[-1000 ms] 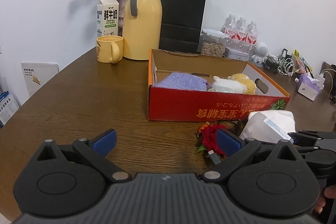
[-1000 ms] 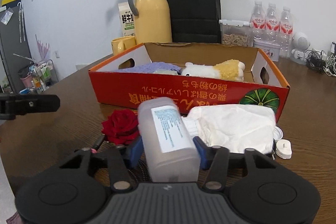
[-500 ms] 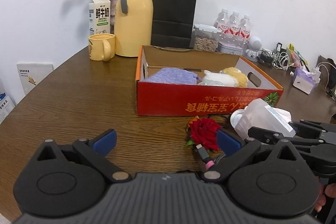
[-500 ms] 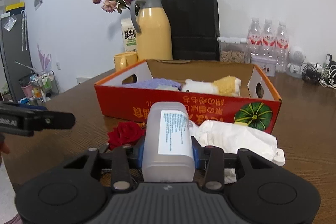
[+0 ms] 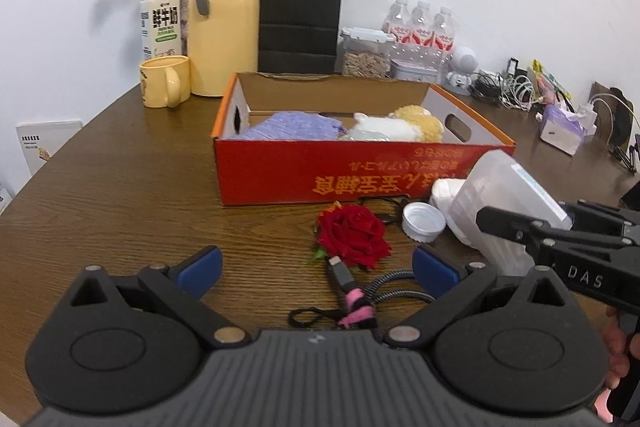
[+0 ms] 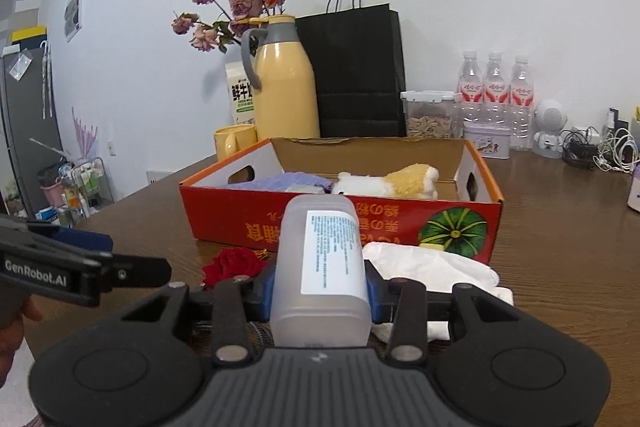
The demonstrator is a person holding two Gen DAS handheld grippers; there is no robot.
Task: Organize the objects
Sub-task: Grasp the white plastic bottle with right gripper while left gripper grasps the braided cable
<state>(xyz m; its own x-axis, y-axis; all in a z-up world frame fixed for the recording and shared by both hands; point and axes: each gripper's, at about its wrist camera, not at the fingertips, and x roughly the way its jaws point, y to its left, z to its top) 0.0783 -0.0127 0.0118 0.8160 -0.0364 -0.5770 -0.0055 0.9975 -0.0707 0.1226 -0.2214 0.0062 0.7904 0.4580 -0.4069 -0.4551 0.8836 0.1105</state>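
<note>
My right gripper (image 6: pixel 320 285) is shut on a translucent white plastic bottle (image 6: pixel 322 263) with a printed label, held off the table in front of the red cardboard box (image 6: pixel 240 217). In the left wrist view the same bottle (image 5: pixel 500 203) hangs at the right, above a white cloth (image 5: pixel 446 189). My left gripper (image 5: pixel 318 267) stands open with nothing between its fingers, low over the table. Just beyond it lie a red rose (image 5: pixel 352 233), a white cap (image 5: pixel 423 221) and a braided cable with a pink tie (image 5: pixel 356 301). The box holds a purple cloth (image 5: pixel 294 126) and a plush toy (image 5: pixel 394 127).
Behind the box stand a yellow jug (image 5: pixel 222 27), a yellow mug (image 5: pixel 164 81), a milk carton (image 5: pixel 160 23), a black paper bag (image 5: pixel 298 3), a snack jar (image 5: pixel 366 53) and water bottles (image 5: pixel 420 27). Cables and a tissue pack (image 5: pixel 562 131) lie at the far right.
The right gripper has lifted the bottle off the table and raised it toward the box. The left gripper has drawn back, so the rose, cap and cable now show ahead of it.
</note>
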